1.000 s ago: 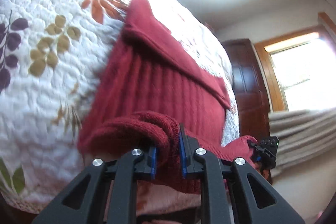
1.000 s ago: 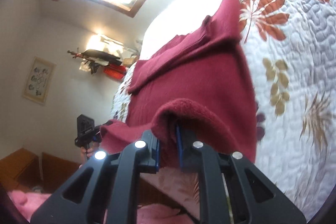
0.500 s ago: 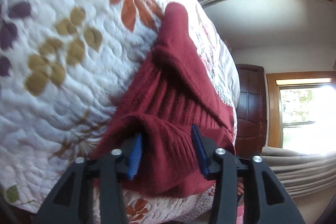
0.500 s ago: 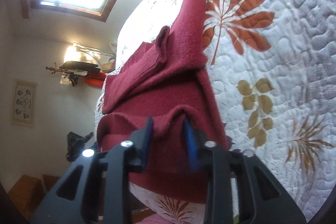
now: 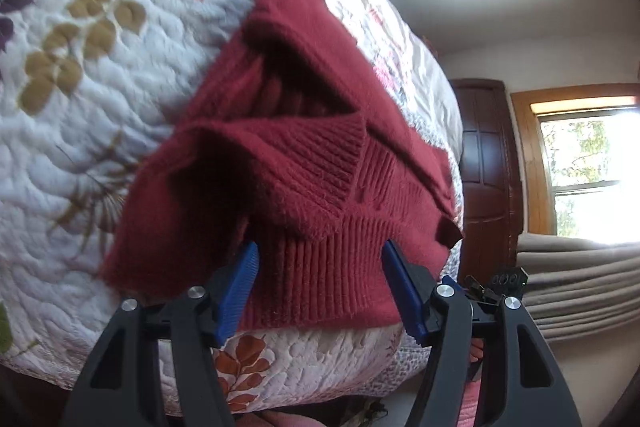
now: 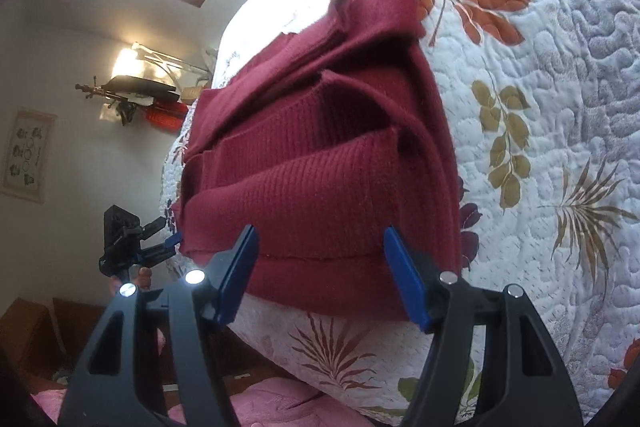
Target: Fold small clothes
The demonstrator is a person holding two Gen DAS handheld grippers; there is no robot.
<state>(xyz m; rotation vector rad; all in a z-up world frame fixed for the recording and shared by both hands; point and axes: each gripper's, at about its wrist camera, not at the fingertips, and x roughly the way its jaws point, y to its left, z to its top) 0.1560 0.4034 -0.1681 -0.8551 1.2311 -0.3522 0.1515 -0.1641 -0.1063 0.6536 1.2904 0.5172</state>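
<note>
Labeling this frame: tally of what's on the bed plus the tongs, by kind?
Dark red knit sweater: 1
Floral quilt: 1
Tongs: 2, left tongs and right tongs, both open, neither gripping the sweater
Total: 4

Left gripper and right gripper, jaws wide

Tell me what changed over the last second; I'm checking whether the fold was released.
Both let go. The left hand-held gripper and the right hand-held gripper, each shut on the dark red ribbed knit sweater a second ago, now stand open, and the hem they carried lies folded over the body. The sweater stays on the white leaf-patterned quilt.
</note>
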